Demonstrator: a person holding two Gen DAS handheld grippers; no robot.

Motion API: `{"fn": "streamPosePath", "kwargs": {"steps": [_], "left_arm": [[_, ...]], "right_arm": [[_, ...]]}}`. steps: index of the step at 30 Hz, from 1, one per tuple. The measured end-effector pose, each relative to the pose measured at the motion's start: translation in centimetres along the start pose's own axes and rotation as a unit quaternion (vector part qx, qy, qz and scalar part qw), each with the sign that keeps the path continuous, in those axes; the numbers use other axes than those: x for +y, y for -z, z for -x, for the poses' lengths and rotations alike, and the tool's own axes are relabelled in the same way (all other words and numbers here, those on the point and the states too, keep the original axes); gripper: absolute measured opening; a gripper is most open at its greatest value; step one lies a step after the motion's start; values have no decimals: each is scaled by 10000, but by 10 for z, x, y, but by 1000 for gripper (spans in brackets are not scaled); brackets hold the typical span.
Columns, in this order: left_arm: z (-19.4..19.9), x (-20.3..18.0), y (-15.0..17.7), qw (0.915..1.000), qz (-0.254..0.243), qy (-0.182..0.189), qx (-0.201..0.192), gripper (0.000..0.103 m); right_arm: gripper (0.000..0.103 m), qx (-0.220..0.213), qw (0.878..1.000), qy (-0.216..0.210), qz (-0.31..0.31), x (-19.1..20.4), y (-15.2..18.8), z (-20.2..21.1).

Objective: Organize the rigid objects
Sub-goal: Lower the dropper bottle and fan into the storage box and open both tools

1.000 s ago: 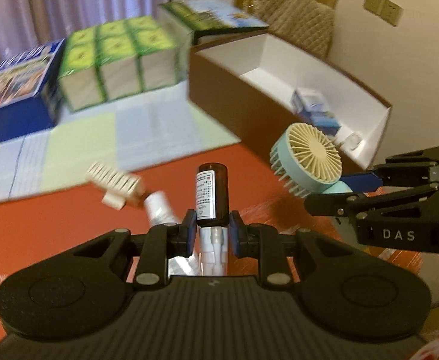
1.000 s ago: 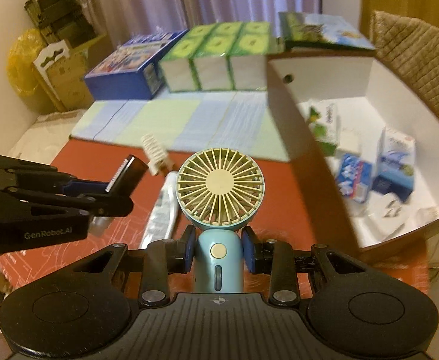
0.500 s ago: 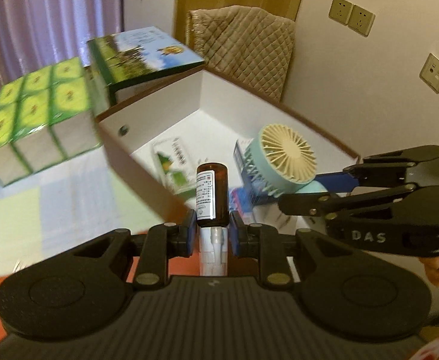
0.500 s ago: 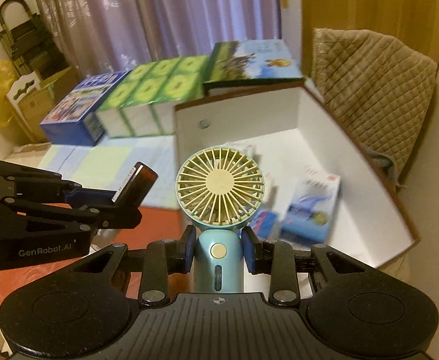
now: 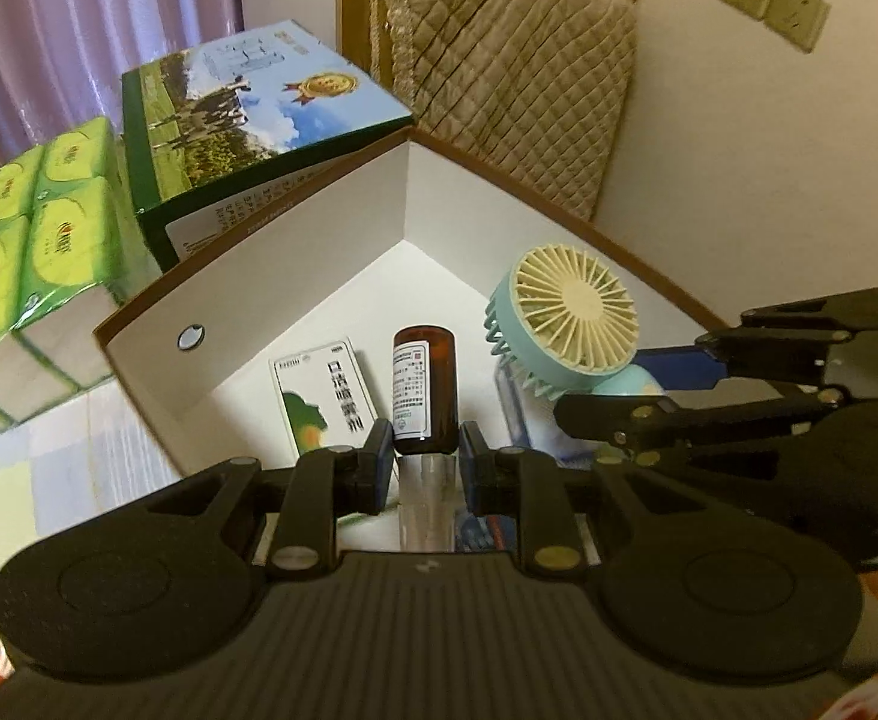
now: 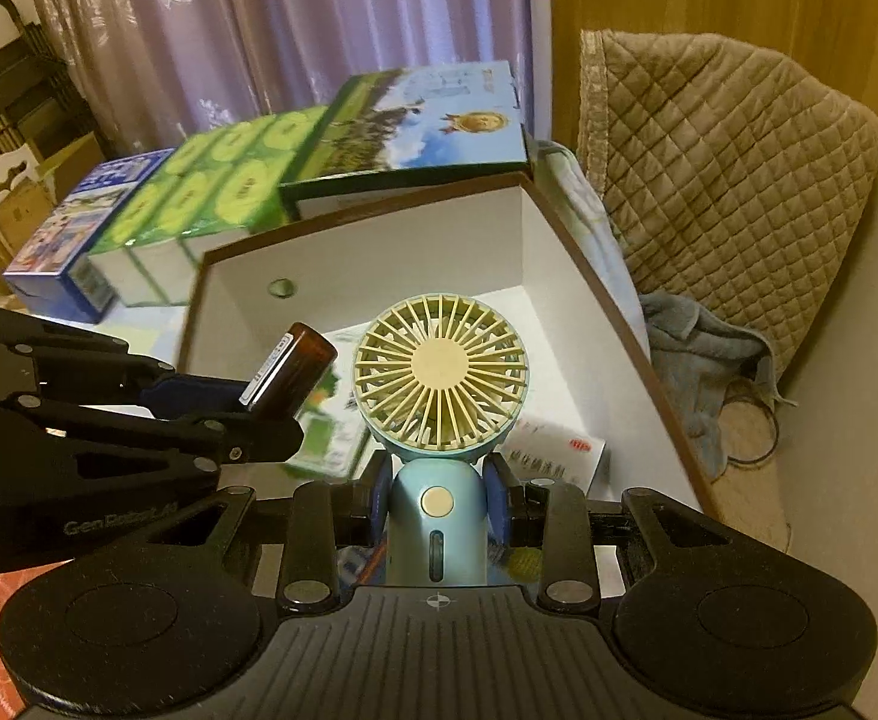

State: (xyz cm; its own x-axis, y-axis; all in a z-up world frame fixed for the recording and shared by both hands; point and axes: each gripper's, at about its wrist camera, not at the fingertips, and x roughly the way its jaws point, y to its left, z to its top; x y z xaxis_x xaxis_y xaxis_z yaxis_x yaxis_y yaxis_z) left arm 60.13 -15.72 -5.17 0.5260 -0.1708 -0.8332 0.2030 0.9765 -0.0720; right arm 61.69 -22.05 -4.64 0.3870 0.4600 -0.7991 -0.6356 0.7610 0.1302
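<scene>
Right now I have both tools over the open white box (image 5: 294, 276), the brown-edged one that serves as my landmark. My left hand-held gripper (image 5: 423, 459) is clamped tight on the clear cap end of a brown glass bottle (image 5: 425, 387), whose labelled body sticks out ahead of the pads, above the box floor. My right hand-held gripper (image 6: 439, 495) is closed on the blue handle of a small fan (image 6: 439, 372); its cream grille faces me and hangs over the middle of the box. From the left camera the fan sits to the right of the bottle, near it but not touching.

Inside the box, a green-and-white carton (image 5: 324, 396) lies on the floor beneath and to the left of the bottle, and a white carton with red print (image 6: 559, 456) lies to the right of the fan handle. Behind the box stands a large carton with a landscape picture (image 6: 432, 120), touching its far wall as far as I can tell. Left of that are green wrapped packs (image 6: 210, 192), then a blue box (image 6: 72, 228). A quilted tan cover (image 6: 721, 162) rises to the right of the box, with a grey cloth (image 6: 697, 354) below it.
</scene>
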Motion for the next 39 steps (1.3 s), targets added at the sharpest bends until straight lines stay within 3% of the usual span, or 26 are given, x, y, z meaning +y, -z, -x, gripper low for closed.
{"fn": "streamPosePath", "kwargs": {"steps": [9,13,17,19,21,24,39], "left_arm": [[-49,10,-25,9995,14,-59,311,19],[-60,12,-34,9997,-6,-23,261,19],[-66,18,-39,9995,65,-215,212,36],[-64,22,-39,9997,78,-155,199,37],[-62,24,-37,9997,64,-122,208,39],[-58,23,-31,9996,6,-174,219,40],[-29,19,-11,9998,21,-130,148,40]], "right_arm": [[29,264,9996,25,-125,-27,-23,-45],[29,225,9996,41,-193,-33,-29,-54],[30,54,9996,87,-246,-36,-34,-60],[32,10,9997,65,-246,-37,-35,-59],[44,-16,9997,96,-211,-37,-34,-56],[53,-63,9998,99,-159,-36,-31,-50],[56,-81,9998,28,-199,-24,-15,-21]]}}
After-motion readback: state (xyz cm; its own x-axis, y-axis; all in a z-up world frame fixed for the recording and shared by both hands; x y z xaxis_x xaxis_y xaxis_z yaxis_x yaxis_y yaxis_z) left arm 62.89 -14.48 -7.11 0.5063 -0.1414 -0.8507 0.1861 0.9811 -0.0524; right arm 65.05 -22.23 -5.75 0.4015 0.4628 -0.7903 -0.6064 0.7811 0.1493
